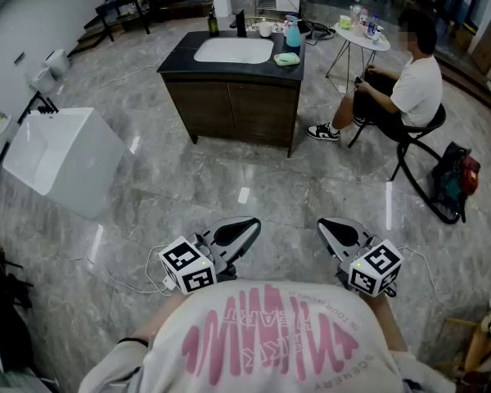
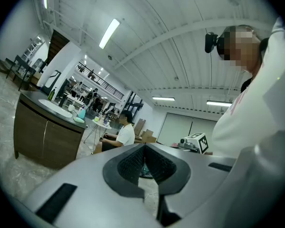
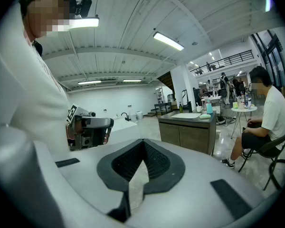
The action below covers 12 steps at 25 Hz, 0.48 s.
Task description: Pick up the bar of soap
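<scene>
Currently both grippers are shut and empty, with the soap (image 1: 287, 58) well apart from them on the vanity (image 1: 229, 109).
The left gripper (image 1: 250, 223) and right gripper (image 1: 323, 224) are held close to the body, side by side and apart, over a glossy grey marble-look floor (image 1: 229, 191). In each gripper view the dark ribbed pads meet at the tips and nothing sits between them; the shells are smooth grey plastic, each with a marker cube. The soap is a flat, pale green, rounded bar at the right front corner of the vanity's dark top, just beside the white oval basin (image 1: 233, 50), and a teal bottle (image 1: 293, 35) stands behind it. The vanity body is dark wood grain and boxy. A white angular tub (image 1: 61, 158) stands at left. A person (image 1: 409, 88) sits on a black metal chair (image 1: 421, 150) at right.
</scene>
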Motion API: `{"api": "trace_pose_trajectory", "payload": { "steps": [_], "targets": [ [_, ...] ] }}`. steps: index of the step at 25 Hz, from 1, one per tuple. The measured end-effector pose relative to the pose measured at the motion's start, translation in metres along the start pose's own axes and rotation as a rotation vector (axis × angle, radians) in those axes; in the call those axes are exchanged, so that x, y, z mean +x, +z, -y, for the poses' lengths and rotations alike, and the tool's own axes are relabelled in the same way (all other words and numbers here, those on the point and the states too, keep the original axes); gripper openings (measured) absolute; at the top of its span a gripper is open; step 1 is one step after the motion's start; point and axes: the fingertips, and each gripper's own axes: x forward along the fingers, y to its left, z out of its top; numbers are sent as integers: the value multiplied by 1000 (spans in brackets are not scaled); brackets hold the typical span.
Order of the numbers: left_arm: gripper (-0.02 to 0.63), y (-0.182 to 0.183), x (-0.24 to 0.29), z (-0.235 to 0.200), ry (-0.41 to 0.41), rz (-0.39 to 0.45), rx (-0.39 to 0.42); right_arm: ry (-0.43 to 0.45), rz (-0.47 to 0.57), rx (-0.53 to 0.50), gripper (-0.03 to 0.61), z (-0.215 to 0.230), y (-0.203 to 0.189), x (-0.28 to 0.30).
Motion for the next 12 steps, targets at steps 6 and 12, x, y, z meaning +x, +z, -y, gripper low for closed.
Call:
{"api": "trace_pose_trajectory", "payload": {
  "steps": [6,12],
  "targets": [
    [11,7,-16,-15,-2,5,-3,-25,11,15,12,-9,7,18],
    [11,9,-38,-39,-2,11,-5,-79,8,-36,12,-14,12,38]
  ]
}}
